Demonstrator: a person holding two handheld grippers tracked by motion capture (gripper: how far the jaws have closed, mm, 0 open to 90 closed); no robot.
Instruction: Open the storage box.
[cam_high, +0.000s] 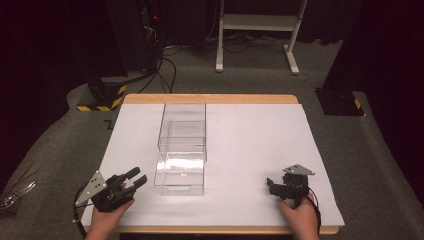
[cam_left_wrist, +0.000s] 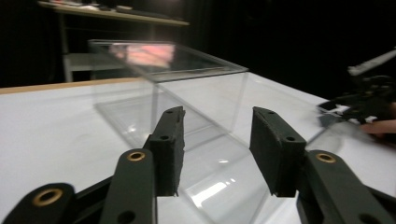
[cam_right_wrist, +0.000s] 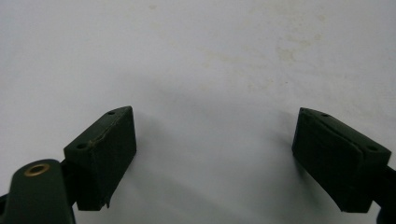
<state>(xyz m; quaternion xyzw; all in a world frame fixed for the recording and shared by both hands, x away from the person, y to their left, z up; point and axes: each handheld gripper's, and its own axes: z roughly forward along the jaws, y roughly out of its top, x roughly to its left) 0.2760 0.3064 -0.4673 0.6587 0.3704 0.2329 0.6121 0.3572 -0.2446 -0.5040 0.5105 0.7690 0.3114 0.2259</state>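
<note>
A: Left tool (cam_high: 139, 178) status?

B: Jaws parted, nothing between them. It sits near the front-left corner of the white surface (cam_high: 260, 140), pointing at the clear box (cam_high: 181, 150), just short of its near end, no contact.

A: Box position?

B: Left of centre on the surface, long axis running away from the person. Looks like two clear sections, the far one (cam_high: 183, 125) taller, the near one (cam_high: 180, 175) lower (walls are transparent, so I can't tell whether they're joined). From the left gripper view the box (cam_left_wrist: 187, 88) fills the space right ahead of the jaws.

A: Right tool (cam_high: 272, 187)?

B: Jaws wide apart, empty, hand resting at the front-right of the surface, well apart from the box. Its own view looks down on bare white surface (cam_right_wrist: 196, 60).
</note>
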